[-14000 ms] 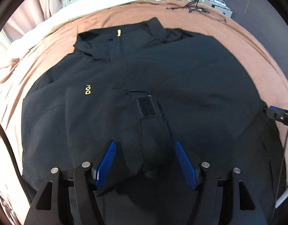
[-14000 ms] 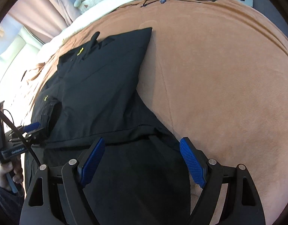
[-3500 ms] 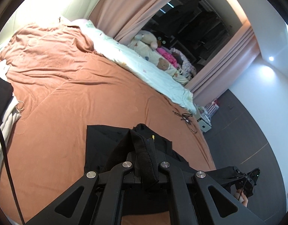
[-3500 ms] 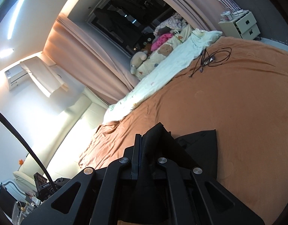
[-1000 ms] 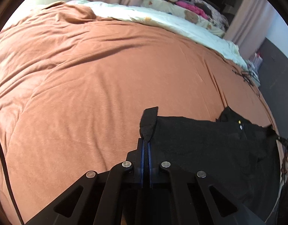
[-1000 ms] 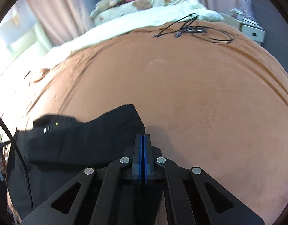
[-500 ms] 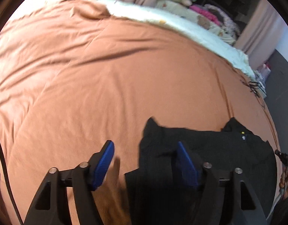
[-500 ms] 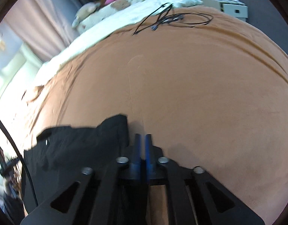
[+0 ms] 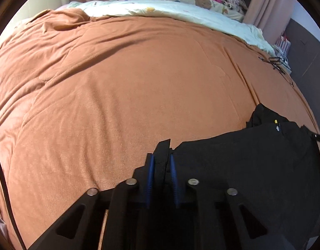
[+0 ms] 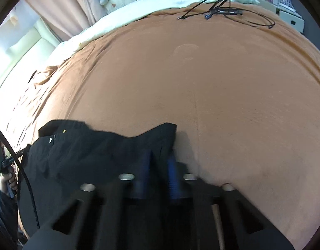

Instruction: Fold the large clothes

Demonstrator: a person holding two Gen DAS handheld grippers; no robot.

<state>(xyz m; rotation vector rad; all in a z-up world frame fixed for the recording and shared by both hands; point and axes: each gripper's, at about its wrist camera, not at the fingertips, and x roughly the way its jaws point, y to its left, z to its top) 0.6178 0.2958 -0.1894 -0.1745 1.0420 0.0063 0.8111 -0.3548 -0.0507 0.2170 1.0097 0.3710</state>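
Both grippers now hang low over the bed, while some seconds ago they held the black garment (image 9: 253, 166) up in the air. Half a second ago the left gripper (image 9: 161, 166) stood wide; at this moment its jaws are closing, and a corner of the garment stands between the blue pads (image 9: 151, 166). A narrow gap is visible on each side of the cloth, so one cannot tell if the pads already press on it. The right gripper (image 10: 157, 162) appears blurred; its jaws have come nearly together, with dark cloth of the garment's other corner between them, and they seem to grip it.

Folded into a long band, the garment lies on the brown blanket (image 9: 139, 79), along its near edge, and stretches from one gripper to the other. Two small yellow marks (image 9: 276, 123) show on its far part. A hand (image 10: 9, 179) is visible at the left edge of the right wrist view. Black cables (image 10: 222, 10) lie on the far side of the blanket, well apart from the garment
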